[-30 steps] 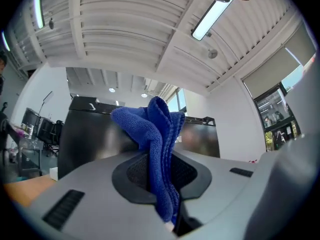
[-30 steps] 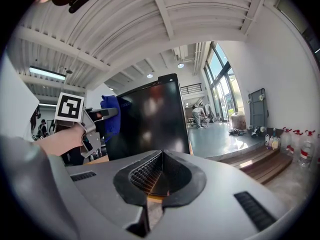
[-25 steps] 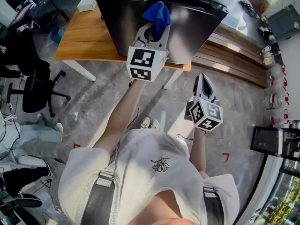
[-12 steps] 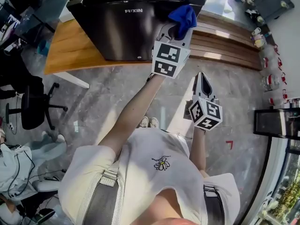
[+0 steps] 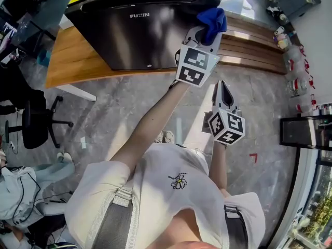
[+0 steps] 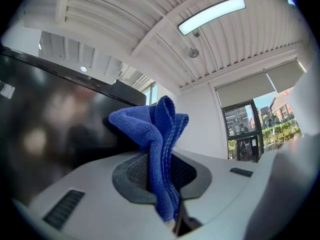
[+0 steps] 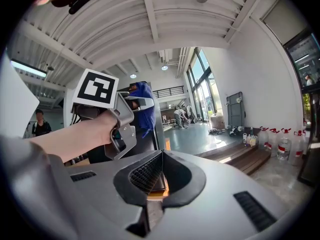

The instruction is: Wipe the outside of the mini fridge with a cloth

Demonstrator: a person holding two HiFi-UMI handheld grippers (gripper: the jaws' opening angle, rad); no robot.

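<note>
1. Pinching the blue cloth (image 5: 211,21) tight between its jaws, the left gripper (image 5: 204,33) holds it by the right edge of the black mini fridge (image 5: 140,32) on the table (image 5: 67,66).
2. The right gripper (image 5: 223,87) hangs low, jaws together, empty.
3. Wiping looks under way; next the cloth should press and slide.

1 mini fridge (image 5: 145,30), top centre. 1 blue cloth (image 5: 211,21), top, right of centre. 2 grippers: left gripper (image 5: 205,32) by the cloth, right gripper (image 5: 223,84) mid-right. 2 marker cubes (image 5: 196,65), 1 per gripper. 1 wooden table (image 5: 67,66), upper left. 1 office chair (image 5: 31,126), left edge. 2 shoes (image 5: 164,137), centre. Bottles (image 7: 284,146), lower right of right gripper view: several, exact no. unclear.
</note>
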